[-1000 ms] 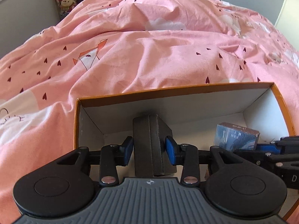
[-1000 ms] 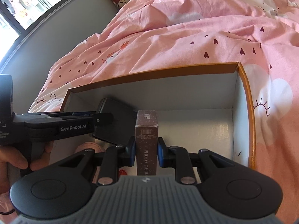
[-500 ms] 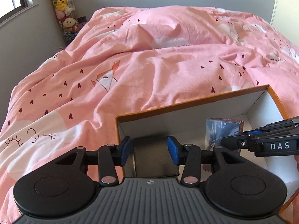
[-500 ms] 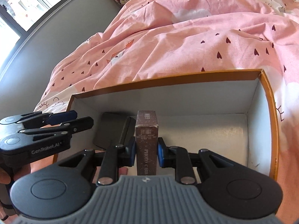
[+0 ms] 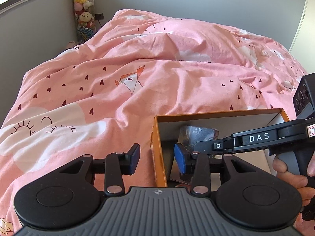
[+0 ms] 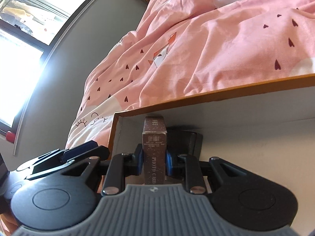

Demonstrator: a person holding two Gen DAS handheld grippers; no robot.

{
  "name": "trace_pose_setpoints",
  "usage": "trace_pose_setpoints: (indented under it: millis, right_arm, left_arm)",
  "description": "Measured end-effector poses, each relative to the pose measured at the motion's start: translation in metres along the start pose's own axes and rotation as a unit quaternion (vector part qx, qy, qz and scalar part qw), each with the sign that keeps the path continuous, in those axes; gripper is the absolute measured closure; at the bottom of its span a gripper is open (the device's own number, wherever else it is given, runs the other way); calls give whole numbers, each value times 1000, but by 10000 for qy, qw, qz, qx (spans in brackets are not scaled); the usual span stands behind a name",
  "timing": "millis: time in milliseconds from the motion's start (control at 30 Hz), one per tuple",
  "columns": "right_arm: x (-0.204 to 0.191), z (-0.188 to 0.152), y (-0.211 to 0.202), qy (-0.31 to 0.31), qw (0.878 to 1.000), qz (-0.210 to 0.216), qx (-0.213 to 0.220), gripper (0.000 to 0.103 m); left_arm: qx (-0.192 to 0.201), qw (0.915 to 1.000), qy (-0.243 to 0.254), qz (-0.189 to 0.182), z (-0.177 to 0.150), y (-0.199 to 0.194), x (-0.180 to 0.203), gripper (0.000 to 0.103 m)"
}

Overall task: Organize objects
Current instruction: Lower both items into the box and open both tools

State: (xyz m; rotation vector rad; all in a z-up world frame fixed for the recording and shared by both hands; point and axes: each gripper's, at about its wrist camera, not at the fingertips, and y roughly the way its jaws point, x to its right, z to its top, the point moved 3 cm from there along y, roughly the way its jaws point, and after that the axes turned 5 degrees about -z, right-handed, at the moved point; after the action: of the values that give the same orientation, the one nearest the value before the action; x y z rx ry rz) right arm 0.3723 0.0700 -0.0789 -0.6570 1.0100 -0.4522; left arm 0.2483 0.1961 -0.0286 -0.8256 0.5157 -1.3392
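An orange cardboard box (image 5: 216,114) with a white inside lies on the pink duvet. A dark grey case (image 6: 194,141) stands in its left corner. My left gripper (image 5: 157,157) hovers over the box's left wall; its jaws are closing with nothing held between them. My right gripper (image 6: 154,157) is shut on a slim brown photo-card box (image 6: 154,143), upright inside the orange box (image 6: 216,95), close beside the grey case. In the left wrist view the right gripper (image 5: 198,147) reaches in from the right with the card box (image 5: 198,135).
The rumpled pink duvet (image 5: 137,74) covers the bed around the box. Plush toys (image 5: 83,9) are stacked in the far corner by the grey wall. A bright window (image 6: 23,39) is on the left. A hand (image 5: 289,179) grips the right gripper's handle.
My left gripper let go of the dark grey case in the box and drew back up and to the left. My right gripper carried the card box left, toward that case.
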Motion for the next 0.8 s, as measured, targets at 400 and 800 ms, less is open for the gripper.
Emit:
trace_pose_setpoints:
  millis: [400, 800]
  right_arm:
    - [-1, 8, 27, -99, 9986, -521, 38, 71]
    - [11, 4, 27, 466, 9963, -707, -133, 57]
  left_arm:
    - [-3, 9996, -241, -132, -6, 2, -11, 62]
    - [-30, 9990, -366, -250, -10, 1, -14, 67]
